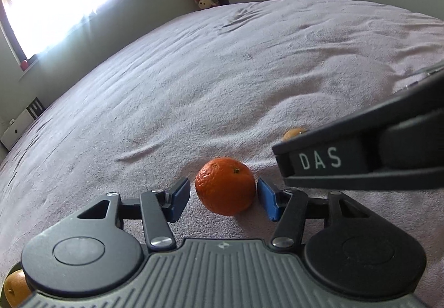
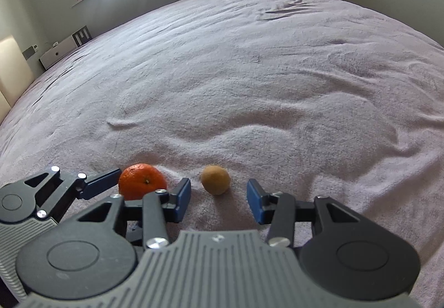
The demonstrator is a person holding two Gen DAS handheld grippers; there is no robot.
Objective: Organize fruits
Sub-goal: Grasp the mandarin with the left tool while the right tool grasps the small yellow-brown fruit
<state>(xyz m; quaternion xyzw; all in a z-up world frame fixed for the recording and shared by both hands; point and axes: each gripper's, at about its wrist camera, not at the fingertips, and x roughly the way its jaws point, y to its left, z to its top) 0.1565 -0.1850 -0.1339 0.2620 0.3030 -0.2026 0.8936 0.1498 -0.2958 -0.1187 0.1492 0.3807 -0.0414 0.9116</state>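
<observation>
The left hand-held gripper (image 1: 224, 198) rests low on the bed (image 1: 194, 72) with its fingers apart, one on either side of the mandarin (image 1: 225, 185) and just clear of the peel. The right hand-held gripper (image 2: 219, 198) is likewise spread, with the brown fruit (image 2: 215, 179) lying just ahead of its fingertips, not yet between them.

Risks from this position:
- The bedcover is soft and wrinkled. Downward pressure from either tool could dent it and let a round fruit roll off line.
- The two tools work close together; the right one's side sits just beside the left one's right finger, so a collision is possible.
- Closing off-centre could squeeze the mandarin out forward.

The mandarin is bright orange, dimpled, round, with a small dark stem scar on top. The brown fruit is smaller, matte and tan. Another orange fruit (image 1: 15, 291) lies beneath the left tool's body.
</observation>
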